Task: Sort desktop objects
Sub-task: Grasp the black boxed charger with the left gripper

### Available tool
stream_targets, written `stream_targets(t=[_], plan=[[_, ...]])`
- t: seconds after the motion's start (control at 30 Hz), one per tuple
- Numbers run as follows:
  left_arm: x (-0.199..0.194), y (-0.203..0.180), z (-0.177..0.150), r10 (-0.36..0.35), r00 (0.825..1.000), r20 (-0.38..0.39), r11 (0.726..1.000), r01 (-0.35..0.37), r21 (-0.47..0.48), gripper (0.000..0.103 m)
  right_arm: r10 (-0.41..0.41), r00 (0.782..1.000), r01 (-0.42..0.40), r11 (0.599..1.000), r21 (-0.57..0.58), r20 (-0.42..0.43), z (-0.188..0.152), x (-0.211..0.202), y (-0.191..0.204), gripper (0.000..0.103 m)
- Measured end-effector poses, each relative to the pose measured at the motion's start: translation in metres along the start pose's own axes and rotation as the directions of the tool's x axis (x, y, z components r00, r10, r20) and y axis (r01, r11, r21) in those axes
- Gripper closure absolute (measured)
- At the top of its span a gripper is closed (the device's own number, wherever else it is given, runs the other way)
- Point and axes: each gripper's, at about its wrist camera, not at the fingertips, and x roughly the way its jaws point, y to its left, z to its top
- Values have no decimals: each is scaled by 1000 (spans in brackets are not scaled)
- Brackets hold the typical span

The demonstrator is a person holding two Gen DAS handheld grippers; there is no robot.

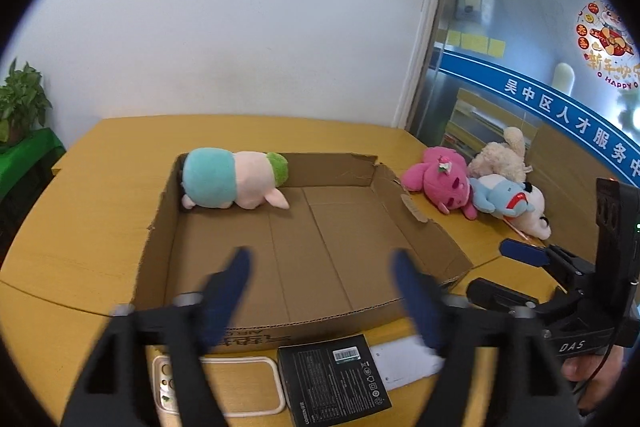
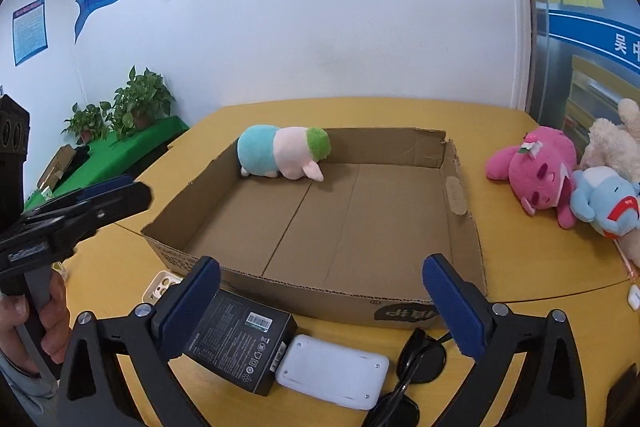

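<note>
a: item one, the grippers. state?
b: left gripper (image 1: 322,267) spread wide, nothing between its fingers, hanging over the near edge of the cardboard tray (image 2: 466,227). right gripper (image 2: 320,287) likewise wide and empty, low over the near desk clutter.
a: tray contents?
b: one plush, teal, pink and green (image 2: 282,153), lying in the far left corner against the wall.
a: plush outside the tray?
b: i count four in a heap to the right on the yellow table (image 1: 112,139): pink plush (image 2: 534,171), pale blue plush (image 2: 600,203), cream plush (image 1: 502,157) and a white one (image 1: 534,215) mostly buried under the blue.
a: flat goods, near side?
b: one black box (image 2: 236,339), one white case (image 2: 332,371) touching it, one pair of sunglasses (image 2: 420,359), one phone case (image 1: 218,387) at the left. a small white item at the far right edge, too cropped to name.
a: risks?
b: the heap overlaps, so a grab at the pink plush may drag the blue one along. the tray's right wall is torn and sagging; a low pass could snag it and shove the tray. the white case lies flat and smooth, so wide fingers may skid off it.
</note>
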Motion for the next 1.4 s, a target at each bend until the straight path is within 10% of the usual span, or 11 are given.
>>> stream_targets(t=[0.5,0.77,0.97,1.4], plan=[[17,23,-50,-115,979,-169,992,102,-79,18,151,983,-162,982,-98,-107,-49,8,22,0],[56,33,-93,-221,917,-331,971,176,-161,19,272,919,-316,941,-118,-286,-107,54,61,0],[87,33,-113,-303,873,-382,946,228,-229,22,258,913,-311,942,-129,-316,-120,85,68,7],[63,15,-141,-265,849,-457,964,218,-154,26,312,893,-389,897,-209,-325,-144,62,73,12]])
